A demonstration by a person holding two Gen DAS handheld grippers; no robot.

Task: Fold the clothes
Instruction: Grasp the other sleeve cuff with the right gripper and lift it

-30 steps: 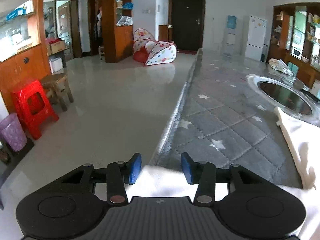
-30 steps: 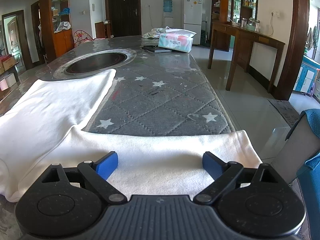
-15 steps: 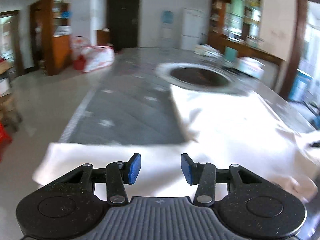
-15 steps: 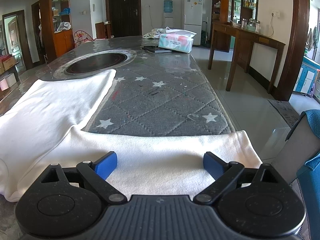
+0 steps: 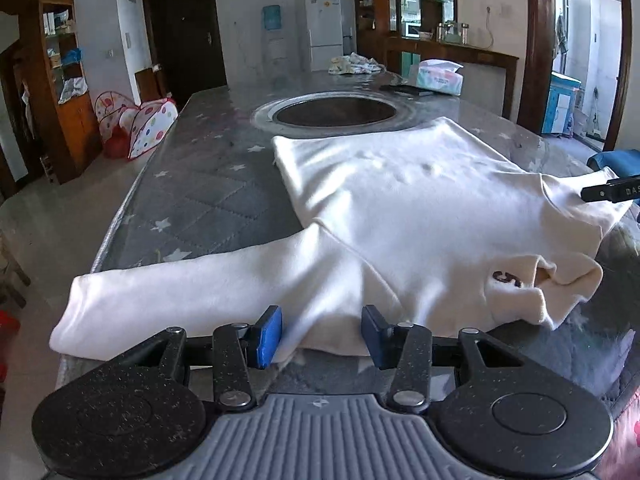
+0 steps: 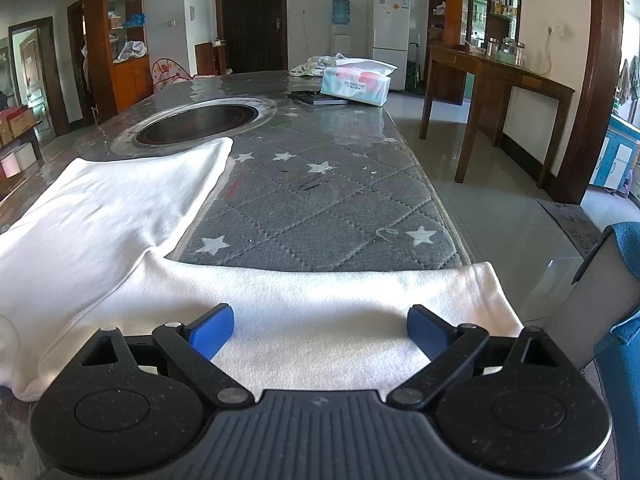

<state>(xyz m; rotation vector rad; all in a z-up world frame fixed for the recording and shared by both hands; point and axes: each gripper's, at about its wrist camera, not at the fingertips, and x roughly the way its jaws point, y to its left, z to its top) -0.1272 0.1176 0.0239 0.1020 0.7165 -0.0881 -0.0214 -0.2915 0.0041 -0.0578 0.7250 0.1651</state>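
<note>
A white long-sleeved top (image 5: 400,208) lies spread flat on the grey star-patterned mat (image 5: 208,196), collar toward me. My left gripper (image 5: 321,336) is open, its blue pads at the near edge of the shoulder where the left sleeve (image 5: 168,292) runs off. My right gripper (image 6: 320,330) is wide open, low over the right sleeve (image 6: 320,296), which lies across the mat's near edge. The top's body (image 6: 108,204) stretches away at the left. Part of the right gripper shows at the right edge of the left wrist view (image 5: 612,191).
A round dark hob (image 5: 334,110) is set in the table beyond the top. A tissue box (image 6: 356,84), a dark flat object (image 6: 316,98) and a bundle of cloth (image 5: 352,65) lie at the far end. A blue chair (image 6: 616,312) stands at the right.
My left gripper has swung right from facing the floor and table edge to facing the top's shoulder and collar. The right gripper has stayed still and open.
</note>
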